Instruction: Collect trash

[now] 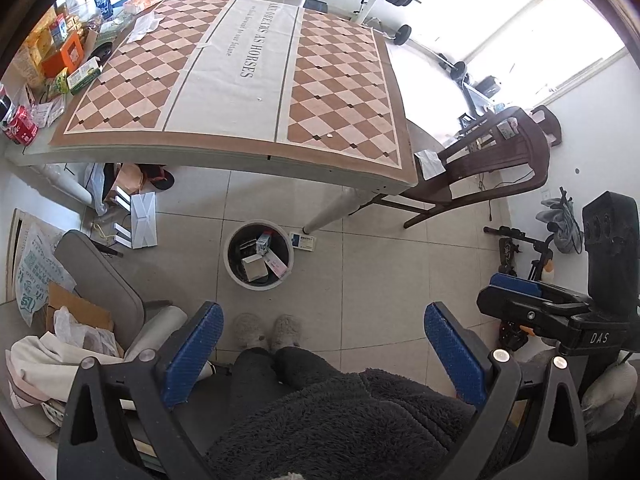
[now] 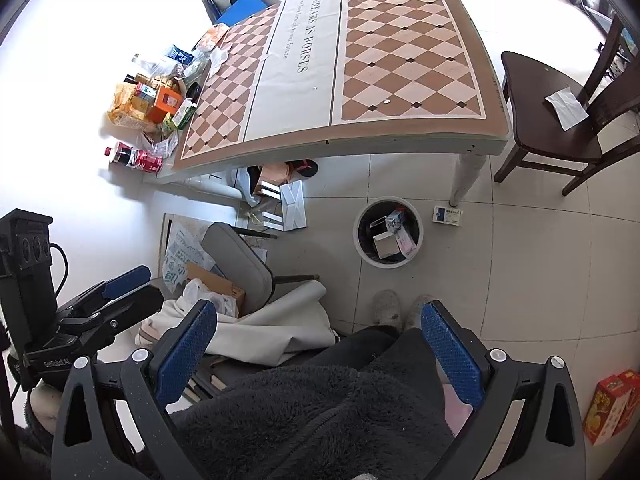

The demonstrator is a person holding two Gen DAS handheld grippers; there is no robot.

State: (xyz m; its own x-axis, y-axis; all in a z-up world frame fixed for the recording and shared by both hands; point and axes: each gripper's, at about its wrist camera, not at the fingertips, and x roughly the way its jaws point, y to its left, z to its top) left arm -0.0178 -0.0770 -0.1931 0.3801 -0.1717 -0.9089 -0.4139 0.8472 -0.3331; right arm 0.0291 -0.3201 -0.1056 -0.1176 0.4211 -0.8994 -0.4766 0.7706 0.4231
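A round white trash bin (image 1: pixel 233 268) stands on the tiled floor in front of the table and holds several small boxes; it also shows in the right wrist view (image 2: pixel 362 254). A small white and blue box (image 1: pixel 303 241) lies on the floor beside the bin, near the table leg, and shows in the right wrist view (image 2: pixel 449 215) too. My left gripper (image 1: pixel 322 350) is open and empty, held high above my lap. My right gripper (image 2: pixel 318 350) is open and empty, likewise held high. A crumpled tissue (image 1: pixel 143 26) lies on the table's far left part.
The table (image 1: pixel 256 68) has a checkered cloth. Boxes, snack packs and a red can (image 1: pixel 22 124) crowd its left end. A dark wooden chair (image 2: pixel 560 120) with a paper on its seat stands at right. A grey chair (image 2: pixel 240 264) with bags and cloth sits at left.
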